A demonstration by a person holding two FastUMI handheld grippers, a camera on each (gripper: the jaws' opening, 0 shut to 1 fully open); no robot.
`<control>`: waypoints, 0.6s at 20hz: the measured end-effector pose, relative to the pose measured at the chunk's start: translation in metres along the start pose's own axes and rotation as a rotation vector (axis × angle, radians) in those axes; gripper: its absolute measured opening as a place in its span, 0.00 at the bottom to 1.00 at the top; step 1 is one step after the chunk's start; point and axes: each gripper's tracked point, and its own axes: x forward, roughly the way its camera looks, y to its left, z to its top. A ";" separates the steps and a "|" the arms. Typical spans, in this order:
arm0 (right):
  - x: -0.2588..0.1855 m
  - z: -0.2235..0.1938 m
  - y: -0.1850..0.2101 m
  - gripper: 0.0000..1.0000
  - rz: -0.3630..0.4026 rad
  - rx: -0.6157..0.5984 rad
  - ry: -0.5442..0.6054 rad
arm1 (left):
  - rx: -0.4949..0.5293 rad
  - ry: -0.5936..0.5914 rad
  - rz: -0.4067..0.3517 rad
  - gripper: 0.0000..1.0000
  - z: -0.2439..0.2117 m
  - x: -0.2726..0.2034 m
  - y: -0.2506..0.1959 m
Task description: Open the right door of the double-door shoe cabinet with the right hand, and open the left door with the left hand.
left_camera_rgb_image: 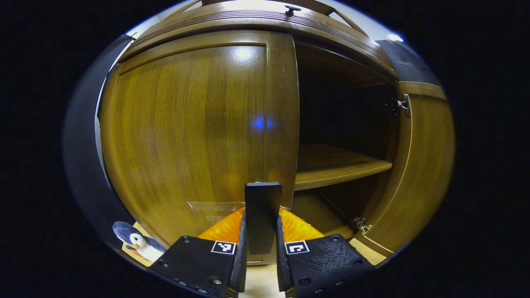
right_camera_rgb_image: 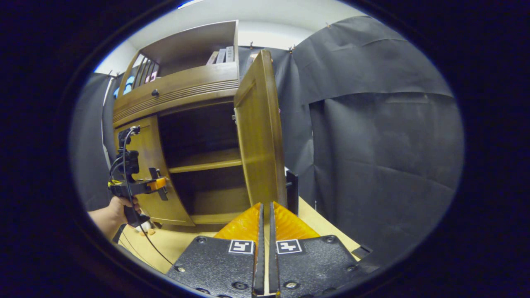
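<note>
On the shoe cabinet (right_camera_rgb_image: pixel 182 103), right door (right_camera_rgb_image: pixel 258 132) open, left door (left_camera_rgb_image: pixel 198 132) shut.

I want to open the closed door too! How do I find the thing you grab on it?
Find the brown wooden shoe cabinet. Its right door swings wide; the left door sits shut. Low on the shut door's inner edge sticks out a flat black handle, the dark bit on brown wood, between the left gripper fingers.

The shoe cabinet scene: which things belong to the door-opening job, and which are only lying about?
Job: left door, closed; its black handle, held by the left gripper; right door, open; right gripper.

Lying about: penguin toy; books on the top shelf.
</note>
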 end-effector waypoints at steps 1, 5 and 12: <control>0.002 0.001 0.003 0.07 0.006 -0.006 0.000 | 0.003 0.000 -0.001 0.29 -0.001 -0.002 0.000; 0.010 -0.003 0.017 0.07 0.033 -0.023 0.012 | -0.007 -0.003 0.002 0.29 -0.004 -0.013 0.001; 0.024 -0.010 0.048 0.07 0.115 -0.055 0.036 | -0.017 0.002 0.014 0.29 -0.008 -0.034 0.003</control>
